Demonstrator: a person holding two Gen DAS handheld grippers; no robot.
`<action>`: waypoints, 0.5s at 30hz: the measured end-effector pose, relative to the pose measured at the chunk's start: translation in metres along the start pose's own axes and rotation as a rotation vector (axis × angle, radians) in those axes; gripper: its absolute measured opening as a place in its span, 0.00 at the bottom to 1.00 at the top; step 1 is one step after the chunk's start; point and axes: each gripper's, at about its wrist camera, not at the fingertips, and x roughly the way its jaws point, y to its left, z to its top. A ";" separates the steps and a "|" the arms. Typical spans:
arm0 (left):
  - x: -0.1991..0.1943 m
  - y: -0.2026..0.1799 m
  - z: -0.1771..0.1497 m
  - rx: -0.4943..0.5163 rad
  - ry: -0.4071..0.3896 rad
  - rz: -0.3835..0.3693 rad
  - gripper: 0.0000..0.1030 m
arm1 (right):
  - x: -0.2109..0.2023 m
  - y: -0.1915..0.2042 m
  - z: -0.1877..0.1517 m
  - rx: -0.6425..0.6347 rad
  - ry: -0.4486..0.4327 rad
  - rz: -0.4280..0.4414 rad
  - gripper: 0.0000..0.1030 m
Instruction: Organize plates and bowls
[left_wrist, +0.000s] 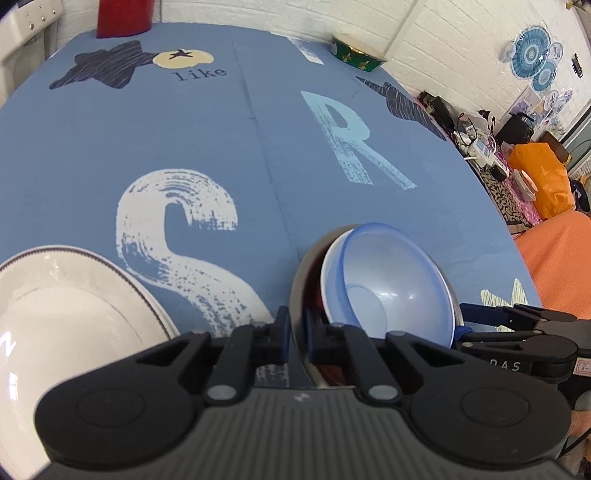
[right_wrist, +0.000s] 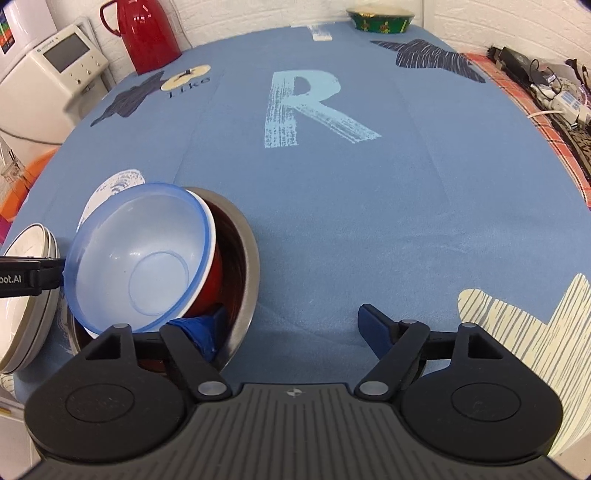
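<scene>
Nested stack sits at the near part of the table (right_wrist: 369, 221), on the blue cloth printed with big letters. Outermost is a steel bowl (right_wrist: 248, 258); inside it a red bowl (right_wrist: 212, 280) with a white inner face; inside that a translucent blue bowl (right_wrist: 140, 254), empty and tipped so its rim rides above the others.

My left gripper (left_wrist: 295, 338) pinches the steel bowl's rim, one finger outside the wall, one inside. My right gripper (right_wrist: 291, 326) is spread wide: its left finger reaches down inside the steel bowl beside the red bowl, its right finger hangs over bare cloth. I cannot tell whether that finger touches the red bowl.

Just left of the stack lie white plates (left_wrist: 74, 317) with a dark rim line. At the far edge stand a green patterned bowl (right_wrist: 382, 16) and a red jug (right_wrist: 147, 33), well apart.
</scene>
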 end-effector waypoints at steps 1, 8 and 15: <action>0.000 0.001 0.000 -0.010 0.004 -0.007 0.05 | 0.001 -0.001 0.000 0.000 -0.004 -0.001 0.66; 0.000 -0.002 0.000 0.008 0.000 0.015 0.05 | -0.001 0.006 0.003 -0.057 0.005 0.007 0.57; 0.000 0.006 0.001 -0.020 0.003 -0.027 0.04 | -0.004 0.016 0.007 -0.116 0.008 0.112 0.14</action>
